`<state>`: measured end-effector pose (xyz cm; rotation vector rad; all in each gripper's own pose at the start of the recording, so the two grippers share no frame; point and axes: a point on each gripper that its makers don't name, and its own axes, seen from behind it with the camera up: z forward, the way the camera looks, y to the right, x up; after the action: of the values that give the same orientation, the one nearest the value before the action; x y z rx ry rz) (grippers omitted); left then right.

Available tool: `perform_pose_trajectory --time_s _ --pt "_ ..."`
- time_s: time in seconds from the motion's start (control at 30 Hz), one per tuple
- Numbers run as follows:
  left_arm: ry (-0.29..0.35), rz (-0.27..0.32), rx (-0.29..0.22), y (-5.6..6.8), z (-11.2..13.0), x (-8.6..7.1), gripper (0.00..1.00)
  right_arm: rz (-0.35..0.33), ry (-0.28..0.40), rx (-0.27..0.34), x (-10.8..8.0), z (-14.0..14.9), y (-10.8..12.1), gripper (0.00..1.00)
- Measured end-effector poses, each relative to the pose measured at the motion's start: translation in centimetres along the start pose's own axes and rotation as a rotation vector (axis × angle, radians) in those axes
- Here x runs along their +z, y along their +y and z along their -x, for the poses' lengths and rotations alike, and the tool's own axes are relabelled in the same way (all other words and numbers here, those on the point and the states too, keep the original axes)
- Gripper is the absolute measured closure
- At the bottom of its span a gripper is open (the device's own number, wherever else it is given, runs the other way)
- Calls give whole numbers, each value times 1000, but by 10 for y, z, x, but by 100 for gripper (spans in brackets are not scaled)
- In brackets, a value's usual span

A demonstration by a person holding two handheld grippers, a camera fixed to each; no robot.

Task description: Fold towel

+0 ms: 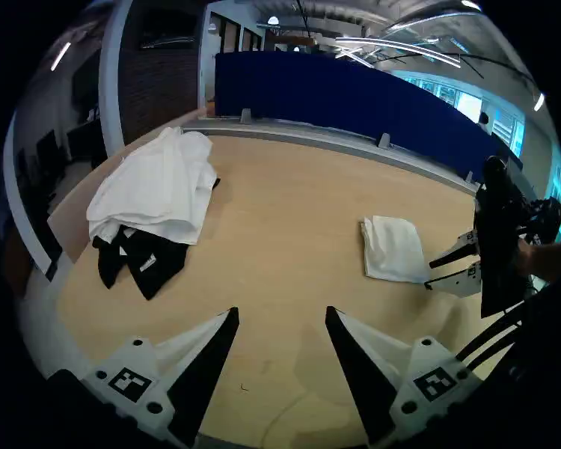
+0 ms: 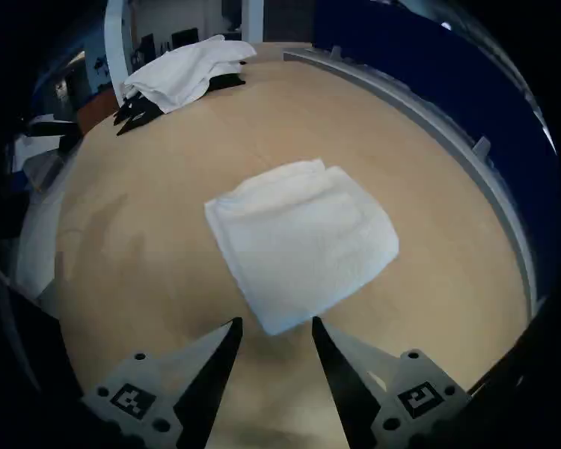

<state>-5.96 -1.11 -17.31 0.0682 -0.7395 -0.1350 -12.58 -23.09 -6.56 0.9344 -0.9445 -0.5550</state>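
The towel (image 2: pixel 303 239) lies flat on the wooden table (image 2: pixel 153 224) as a compact, roughly square packet. Layered edges are visible along its far side, so it is judged to be folded already, or nearly so. It is placed in the open middle of the table, well apart from the pile of white cloth (image 1: pixel 157 183) that is heaped over black garments (image 1: pixel 142 266) near the far corner. That separation is probably meant to keep the working area free of other fabric.

The right gripper (image 2: pixel 275 323) is held at the towel's nearest corner, with its fingers apart and nothing clamped between them. Whether the tips touch the cloth cannot be told. The corner is framed by the two tips, which suggests that either a grasp of that corner is being lined up or the fold is being checked; which of the two cannot be decided. In the left gripper view this gripper is seen just beside the towel's edge, carried by a hand (image 1: pixel 542 258).

The left gripper (image 1: pixel 280 313) is held over bare table, well apart from the towel, with its fingers spread and empty. It is judged to be stationed there so that the other tool's reach is not crowded. A blue partition (image 1: pixel 355 97) is set along the table's far edge.
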Motion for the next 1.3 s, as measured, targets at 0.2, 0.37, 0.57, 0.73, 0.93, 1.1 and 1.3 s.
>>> perform_pose_trajectory --time_s 0.2,0.37,0.57,0.73,0.93,1.1,1.3 --pt "2 2 5 2 -3 -2 15 -4 -7 20 3 5 -4 43" --pt "3 2 3 3 -4 -4 15 1 -9 37 6 8 -4 58" --pt "2 3 4 2 -3 -1 15 3 -7 62 8 9 -5 70" --pt "0 4 10 3 -2 1 15 3 -3 74 8 10 -7 80" --pt "-1 5 13 4 -1 2 15 11 8 82 7 8 -6 96" --pt "-2 4 8 2 -1 2 15 18 22 78 5 4 -3 97" --pt "-3 6 3 2 1 3 15 41 65 53 -8 -13 3 97"
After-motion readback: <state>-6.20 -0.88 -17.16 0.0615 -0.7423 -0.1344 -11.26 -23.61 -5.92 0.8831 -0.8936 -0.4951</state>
